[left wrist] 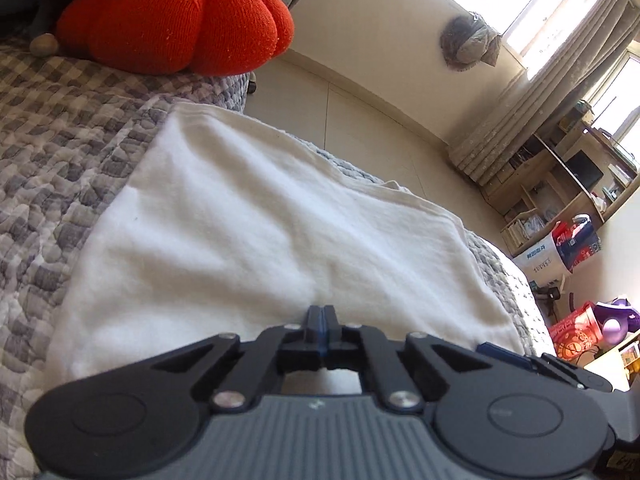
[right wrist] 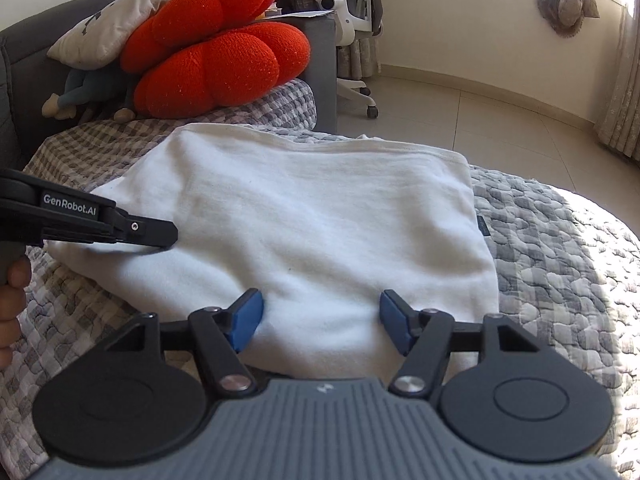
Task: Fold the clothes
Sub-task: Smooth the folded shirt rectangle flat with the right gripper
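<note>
A white garment (left wrist: pixel 256 232) (right wrist: pixel 320 208), folded into a rough rectangle, lies on a grey checked quilt (left wrist: pixel 60 140) (right wrist: pixel 560 248). My left gripper (left wrist: pixel 322 314) has its fingers pressed together at the garment's near edge, and a crease runs away from the tips. In the right wrist view this left gripper (right wrist: pixel 172 236) comes in from the left and rests on the garment's left edge, held by a hand (right wrist: pixel 12 280). My right gripper (right wrist: pixel 322 316) stands open over the near edge of the garment, its blue pads (right wrist: pixel 248 316) wide apart with nothing pinched.
A red knitted cushion (right wrist: pixel 216 48) (left wrist: pixel 172 20) and a white pillow (right wrist: pixel 116 20) lie at the far end of the quilt. Beyond are a tiled floor (right wrist: pixel 460 120), an office chair (right wrist: pixel 356 8), curtains (left wrist: pixel 540 92) and shelves (left wrist: pixel 560 184).
</note>
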A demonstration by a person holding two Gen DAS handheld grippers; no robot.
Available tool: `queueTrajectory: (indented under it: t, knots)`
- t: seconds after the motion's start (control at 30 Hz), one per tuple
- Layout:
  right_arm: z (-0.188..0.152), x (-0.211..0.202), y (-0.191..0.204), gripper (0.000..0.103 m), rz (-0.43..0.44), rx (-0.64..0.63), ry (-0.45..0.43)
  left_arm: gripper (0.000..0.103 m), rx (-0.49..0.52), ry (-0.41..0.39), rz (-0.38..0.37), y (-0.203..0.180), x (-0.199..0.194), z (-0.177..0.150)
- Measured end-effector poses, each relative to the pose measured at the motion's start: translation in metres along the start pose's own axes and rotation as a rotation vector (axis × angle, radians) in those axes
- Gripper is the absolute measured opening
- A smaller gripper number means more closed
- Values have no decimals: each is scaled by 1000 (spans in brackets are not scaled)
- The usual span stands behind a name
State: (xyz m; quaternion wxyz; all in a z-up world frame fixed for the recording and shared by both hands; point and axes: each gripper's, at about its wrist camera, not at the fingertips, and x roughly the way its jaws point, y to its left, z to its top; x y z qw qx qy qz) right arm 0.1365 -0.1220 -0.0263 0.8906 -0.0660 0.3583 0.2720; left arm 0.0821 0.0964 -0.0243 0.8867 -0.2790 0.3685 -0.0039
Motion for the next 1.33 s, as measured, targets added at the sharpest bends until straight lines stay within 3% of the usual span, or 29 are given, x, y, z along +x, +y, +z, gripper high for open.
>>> queueTrajectory:
  t: [0.1,0.17,0.27,0.43,0.6,0.67,0.77,0.87,1.27,1.33]
  knots:
    - [-4,-7,-7,66,27,6,-5,6,-43,-51,44,15,-11,6]
    - [-6,-12,-11,66,43,12,-8,9,-22,-68,48,24,-17,10]
    - [-4,-17,-15,66,34,44,-8,10,40,-72,120,32,-16,8]
    - [-5,-20,-14,70,-23,68,-14,10,78,-85,136,27,-16,7]
    - [-10,-13,-11,70,-91,50,12,25,153,-114,87,2,-23,4]
    - [-12,-11,-18,71,-80,71,16,31,198,-116,108,-8,-19,0]
    - [-12,-10,-25,71,-74,116,25,32,211,-90,168,-11,-3,-2]
    - [-12,-11,-25,72,-77,113,27,32,224,-96,177,-7,5,-1]
    - [-21,-29,-44,67,-88,173,17,32,179,-137,230,2,-21,4]
    - [-25,-29,-50,71,-144,186,37,32,166,-148,235,2,-27,4]
